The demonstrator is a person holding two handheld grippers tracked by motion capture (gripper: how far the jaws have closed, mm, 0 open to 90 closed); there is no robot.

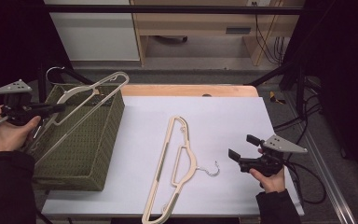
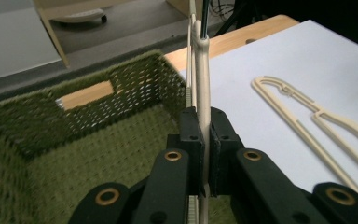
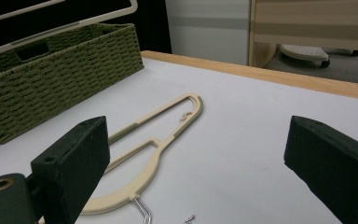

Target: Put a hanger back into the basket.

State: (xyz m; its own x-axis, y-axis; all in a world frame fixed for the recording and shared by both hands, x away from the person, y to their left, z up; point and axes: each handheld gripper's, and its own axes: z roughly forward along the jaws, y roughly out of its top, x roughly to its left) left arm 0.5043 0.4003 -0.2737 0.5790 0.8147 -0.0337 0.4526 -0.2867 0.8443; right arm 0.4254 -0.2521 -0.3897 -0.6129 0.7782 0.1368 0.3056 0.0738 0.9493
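The left gripper [image 2: 204, 154] has its jaws pinched on a thin cream hanger [image 1: 86, 95] over the green basket [image 1: 103, 140] at left of the frame. The right gripper [image 1: 243, 150], jaws spread, waits beside the second hanger [image 1: 179, 161] at centre. Both hangers are probably light, stiff plastic, best gripped on the flat bar.

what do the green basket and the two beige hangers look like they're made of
The green basket: woven fibre or paper cord by its regular ribbed weave, matte olive; gaps in the weave let light through.
The hanger on the table: likely moulded plastic, smooth matte beige, with a shiny metal hook.
The hanger in the left gripper: same beige plastic look, thin and flat where clamped.
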